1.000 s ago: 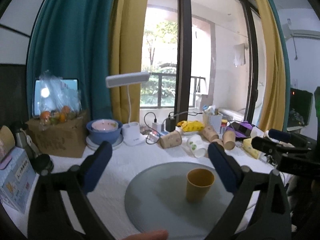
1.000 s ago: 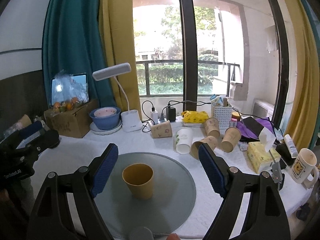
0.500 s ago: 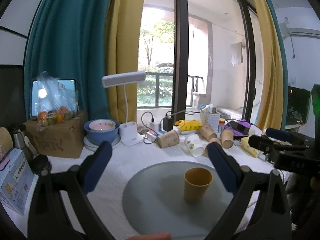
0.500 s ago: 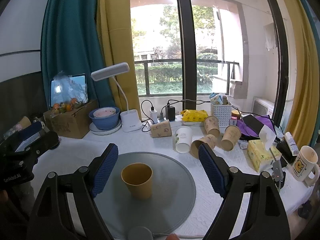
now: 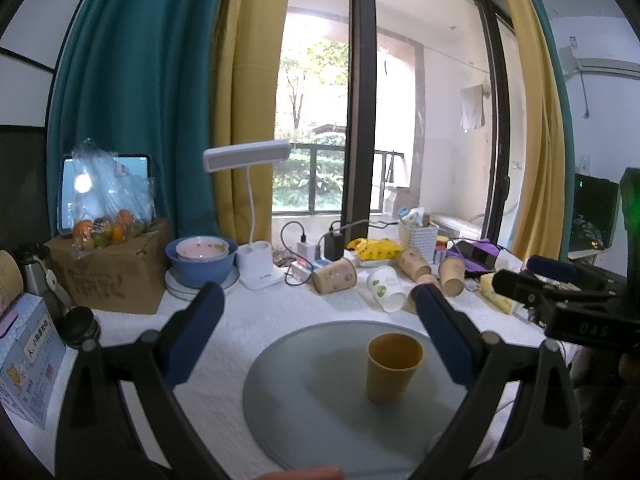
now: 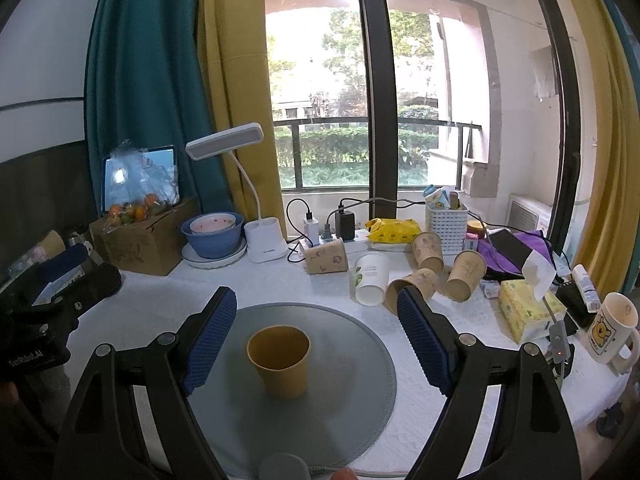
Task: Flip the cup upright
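Both cameras are sitting slightly higher than a second ago. Upright on the round grey mat (image 6: 360, 344), the yellow-orange cup (image 6: 280, 362) is standing with its axis vertical, mouth pointing up. Left gripper (image 5: 316, 340) and right gripper (image 6: 316, 340) are gaping wide, holding nothing.

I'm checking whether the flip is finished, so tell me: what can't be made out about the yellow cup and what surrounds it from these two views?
- Yellow cup: upright on the grey mat, but its inside bottom is hidden by its own wall in both views.
- Mat's near edge: cut off by the frame and a grey blob in the right wrist view.
- Paper cups behind: prints too small to read.
- Left gripper and right gripper: open, empty.
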The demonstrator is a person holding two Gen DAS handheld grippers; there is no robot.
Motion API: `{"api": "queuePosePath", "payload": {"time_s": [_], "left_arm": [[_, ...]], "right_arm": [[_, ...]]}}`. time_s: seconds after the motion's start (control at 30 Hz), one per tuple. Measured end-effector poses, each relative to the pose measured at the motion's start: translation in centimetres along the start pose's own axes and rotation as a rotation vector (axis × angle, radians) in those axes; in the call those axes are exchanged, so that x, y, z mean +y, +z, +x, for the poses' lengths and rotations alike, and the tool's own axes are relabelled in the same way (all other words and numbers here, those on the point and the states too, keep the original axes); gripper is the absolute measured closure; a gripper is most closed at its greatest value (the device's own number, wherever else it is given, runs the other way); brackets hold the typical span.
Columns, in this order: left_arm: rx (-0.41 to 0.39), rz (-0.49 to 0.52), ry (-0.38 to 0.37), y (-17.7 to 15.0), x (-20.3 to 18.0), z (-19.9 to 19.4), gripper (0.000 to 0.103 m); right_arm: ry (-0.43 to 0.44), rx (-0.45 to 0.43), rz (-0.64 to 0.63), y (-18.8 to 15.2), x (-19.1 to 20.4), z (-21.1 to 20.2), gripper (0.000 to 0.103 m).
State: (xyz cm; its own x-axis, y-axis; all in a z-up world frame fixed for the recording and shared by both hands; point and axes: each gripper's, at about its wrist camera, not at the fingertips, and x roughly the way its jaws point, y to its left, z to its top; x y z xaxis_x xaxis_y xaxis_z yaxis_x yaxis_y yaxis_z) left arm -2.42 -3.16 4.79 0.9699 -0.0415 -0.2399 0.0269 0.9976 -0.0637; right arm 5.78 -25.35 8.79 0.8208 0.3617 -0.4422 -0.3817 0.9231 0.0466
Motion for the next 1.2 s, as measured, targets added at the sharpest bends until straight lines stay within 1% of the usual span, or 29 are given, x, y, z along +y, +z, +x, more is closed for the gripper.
{"api": "queuePosePath", "payload": {"time_s": [1.2], "left_arm": [[0.002,-0.005,0.0,-0.46,-0.35,-0.2,0.005]], "right_arm": [[0.007,0.007,-0.002,-0.08,0.74,0.12,0.018]]}}
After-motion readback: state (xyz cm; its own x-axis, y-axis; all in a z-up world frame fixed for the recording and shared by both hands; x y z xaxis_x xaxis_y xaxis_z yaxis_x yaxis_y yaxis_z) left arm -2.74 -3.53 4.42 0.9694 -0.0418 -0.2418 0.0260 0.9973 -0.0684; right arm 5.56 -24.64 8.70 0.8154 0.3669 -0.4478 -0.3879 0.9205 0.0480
